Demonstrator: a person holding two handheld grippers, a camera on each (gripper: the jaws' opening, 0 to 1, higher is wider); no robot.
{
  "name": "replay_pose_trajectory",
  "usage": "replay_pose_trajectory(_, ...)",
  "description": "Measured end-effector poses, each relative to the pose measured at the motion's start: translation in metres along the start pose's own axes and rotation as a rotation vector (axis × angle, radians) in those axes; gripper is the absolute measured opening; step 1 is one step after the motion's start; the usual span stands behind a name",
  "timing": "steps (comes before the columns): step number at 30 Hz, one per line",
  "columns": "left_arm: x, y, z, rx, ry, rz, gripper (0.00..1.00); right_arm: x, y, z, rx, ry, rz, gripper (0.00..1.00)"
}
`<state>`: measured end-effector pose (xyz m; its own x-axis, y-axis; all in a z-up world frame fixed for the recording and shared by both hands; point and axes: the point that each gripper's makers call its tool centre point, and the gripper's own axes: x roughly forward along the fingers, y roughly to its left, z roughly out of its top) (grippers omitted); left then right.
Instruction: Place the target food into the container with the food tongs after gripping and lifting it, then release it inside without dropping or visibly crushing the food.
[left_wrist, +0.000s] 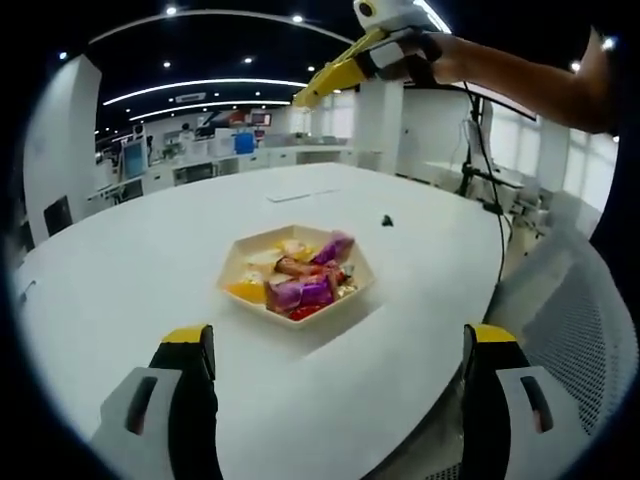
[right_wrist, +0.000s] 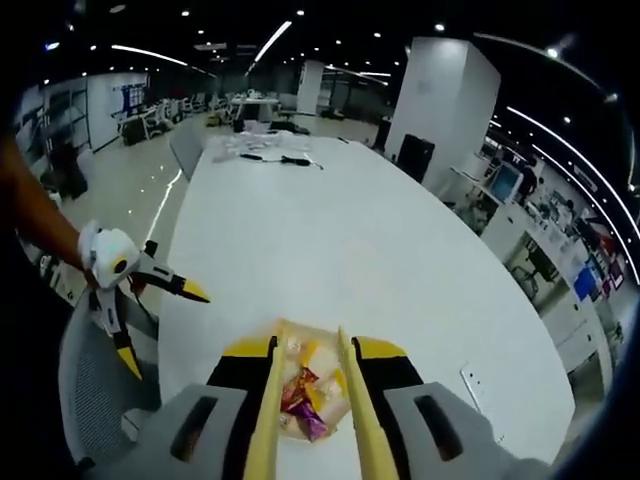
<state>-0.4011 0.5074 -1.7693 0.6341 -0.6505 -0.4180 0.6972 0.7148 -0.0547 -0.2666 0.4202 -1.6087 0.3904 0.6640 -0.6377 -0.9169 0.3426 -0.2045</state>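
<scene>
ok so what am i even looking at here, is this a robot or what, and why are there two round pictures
No robot: a person holds a hand-held gripper in each hand, and a fisheye camera rides on each one, which is why there are two round pictures.

The left gripper view looks along the left gripper, whose yellow-tipped jaws stand wide apart, holding nothing. Ahead, on a big white table, sits a hexagonal tray of wrapped snacks. At the top, the person's hand holds the right gripper with the yellow tongs raised above the table.

The right gripper view looks along the right gripper, which clamps the yellow tongs. Their two arms point down over the same tray. I can't see any food gripped between them. The left gripper shows at the left, open, beside a mesh chair.
</scene>
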Motion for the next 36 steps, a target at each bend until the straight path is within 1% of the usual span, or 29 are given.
replay_pose_trajectory(3, 0.001, 0.000, -0.001, 0.004, 0.005, -0.002, 0.99, -0.007, -0.001, -0.003, -0.014, -0.014, 0.006, 0.29)
replay_pose_trajectory(7, 0.001, -0.001, -0.002, 0.006, 0.009, -0.004, 0.99, -0.017, -0.006, -0.019, -0.011, -0.001, 0.002, 0.29)
replay_pose_trajectory(8, 0.001, -0.001, -0.001, 0.009, 0.008, -0.003, 0.99, -0.018, -0.007, -0.020, -0.010, -0.001, 0.001, 0.29)
replay_pose_trajectory(12, 0.001, -0.002, -0.003, 0.018, 0.018, -0.004, 0.99, -0.031, -0.017, -0.038, 0.017, 0.002, -0.017, 0.29)
replay_pose_trajectory(16, 0.002, -0.002, -0.004, 0.020, 0.022, -0.003, 0.99, -0.044, -0.027, -0.052, 0.043, -0.001, -0.039, 0.29)
replay_pose_trajectory(22, 0.001, 0.002, -0.007, 0.019, 0.037, 0.016, 0.99, -0.075, -0.051, -0.080, 0.069, -0.004, -0.090, 0.29)
replay_pose_trajectory(25, 0.001, 0.003, -0.009, 0.040, 0.057, 0.030, 0.99, -0.089, -0.061, -0.093, 0.096, -0.014, -0.111, 0.29)
replay_pose_trajectory(27, 0.001, 0.007, -0.009, 0.064, 0.065, 0.055, 0.99, -0.099, -0.068, -0.099, 0.114, -0.029, -0.132, 0.29)
replay_pose_trajectory(28, 0.000, 0.011, -0.008, 0.070, 0.059, 0.075, 0.99, -0.105, -0.071, -0.103, 0.127, -0.039, -0.146, 0.29)
replay_pose_trajectory(30, -0.002, 0.018, -0.004, 0.049, 0.033, 0.094, 0.99, -0.114, -0.075, -0.107, 0.129, -0.058, -0.167, 0.29)
replay_pose_trajectory(31, -0.004, 0.019, -0.004, 0.045, 0.033, 0.098, 0.99, -0.119, -0.079, -0.110, 0.154, -0.079, -0.191, 0.29)
replay_pose_trajectory(32, -0.004, 0.021, -0.006, 0.040, 0.039, 0.101, 0.99, -0.122, -0.081, -0.113, 0.171, -0.086, -0.197, 0.29)
replay_pose_trajectory(33, -0.003, 0.021, -0.010, 0.018, 0.053, 0.100, 0.99, -0.125, -0.084, -0.119, 0.165, -0.086, -0.203, 0.29)
replay_pose_trajectory(35, -0.002, 0.018, -0.009, 0.028, 0.048, 0.098, 0.99, -0.127, -0.090, -0.126, 0.169, -0.084, -0.221, 0.29)
replay_pose_trajectory(36, -0.002, 0.016, -0.009, 0.038, 0.051, 0.093, 0.99, -0.129, -0.095, -0.133, 0.179, -0.073, -0.234, 0.30)
